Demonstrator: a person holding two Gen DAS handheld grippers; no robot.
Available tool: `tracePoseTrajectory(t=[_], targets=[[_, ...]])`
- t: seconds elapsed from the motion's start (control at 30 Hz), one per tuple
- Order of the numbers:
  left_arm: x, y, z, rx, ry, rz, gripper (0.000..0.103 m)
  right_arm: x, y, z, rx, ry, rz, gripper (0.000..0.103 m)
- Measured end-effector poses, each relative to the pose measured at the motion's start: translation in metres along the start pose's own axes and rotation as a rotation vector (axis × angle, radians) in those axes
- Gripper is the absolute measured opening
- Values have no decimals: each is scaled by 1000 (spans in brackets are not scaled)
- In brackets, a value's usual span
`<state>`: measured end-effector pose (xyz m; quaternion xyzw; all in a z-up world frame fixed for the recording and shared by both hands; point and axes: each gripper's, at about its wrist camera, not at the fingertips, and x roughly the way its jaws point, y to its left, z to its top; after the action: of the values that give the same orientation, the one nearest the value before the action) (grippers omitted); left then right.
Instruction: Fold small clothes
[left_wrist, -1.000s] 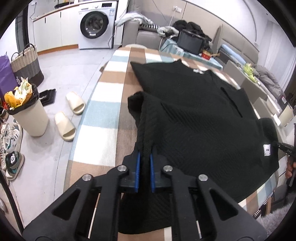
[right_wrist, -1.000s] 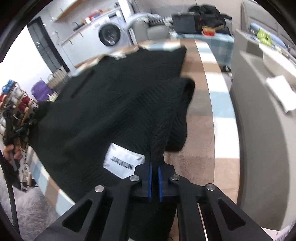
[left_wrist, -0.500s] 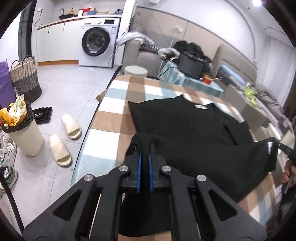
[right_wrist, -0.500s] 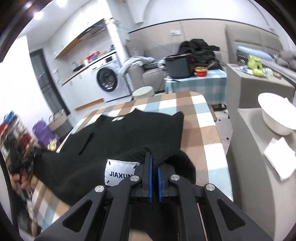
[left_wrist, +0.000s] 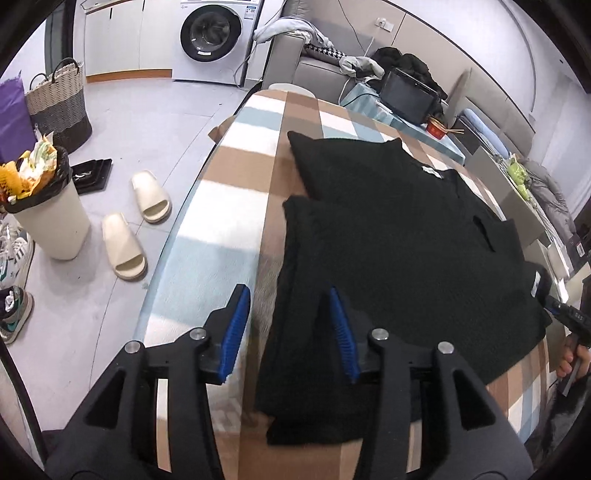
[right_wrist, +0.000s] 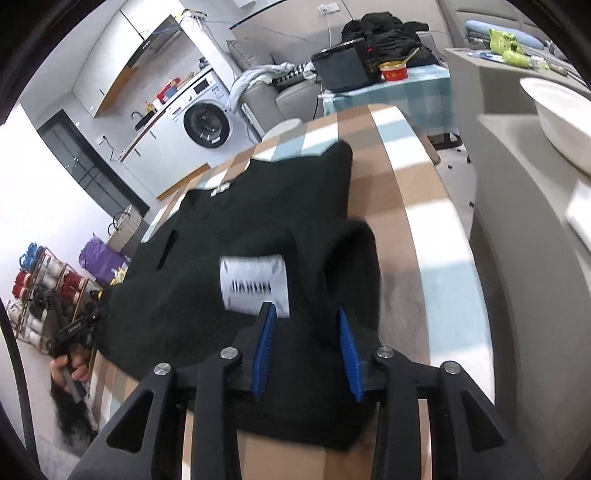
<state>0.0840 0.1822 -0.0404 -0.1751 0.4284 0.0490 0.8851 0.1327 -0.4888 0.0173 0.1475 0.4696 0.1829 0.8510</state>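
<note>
Both grippers, left gripper and right gripper, are opening, pads clear of the black ribbed knit garment; its folded hem lies crosswise directly beneath them.

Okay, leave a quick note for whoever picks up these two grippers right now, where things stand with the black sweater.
Left gripper: jaws opening, pads clear of the cloth, over the near left edge of the black sweater.
Right gripper: jaws opening too, nothing pinched, over the near right edge, just by the white label.
Sweater lies on the checked table; its lower part is folded up over the body, collar at the far end.
Done: first fold laid down and let go.
Left: the fold edge looks bunched on the right side; probably smooth it, then fold again to finish.
</note>
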Motion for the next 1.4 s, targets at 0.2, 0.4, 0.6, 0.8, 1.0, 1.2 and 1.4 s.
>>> tracePoseTrajectory(t=[0.2, 0.4, 0.6, 0.8, 1.0, 1.2, 1.4], targets=[[-9, -4, -7, 14, -8, -15, 36, 0, -9, -15, 38, 15, -27, 40], [-26, -17, -6, 46, -34, -42, 29, -19, 4, -15, 22, -44, 124, 40], [-20, -12, -12, 31, -1, -16, 29, -6, -17, -19, 70, 4, -13, 40], [-19, -14, -13, 40, 5, 2, 30, 7, -17, -14, 47, 10, -22, 34], [-25, -13, -15, 37, -2, 0, 30, -6, -4, -12, -16, -28, 24, 28], [-24, -14, -14, 43, -1, -1, 30, -18, -1, -9, -28, -50, 119, 29], [-27, -15, -14, 43, -6, -8, 30, -26, 12, -9, -80, -54, 80, 31]])
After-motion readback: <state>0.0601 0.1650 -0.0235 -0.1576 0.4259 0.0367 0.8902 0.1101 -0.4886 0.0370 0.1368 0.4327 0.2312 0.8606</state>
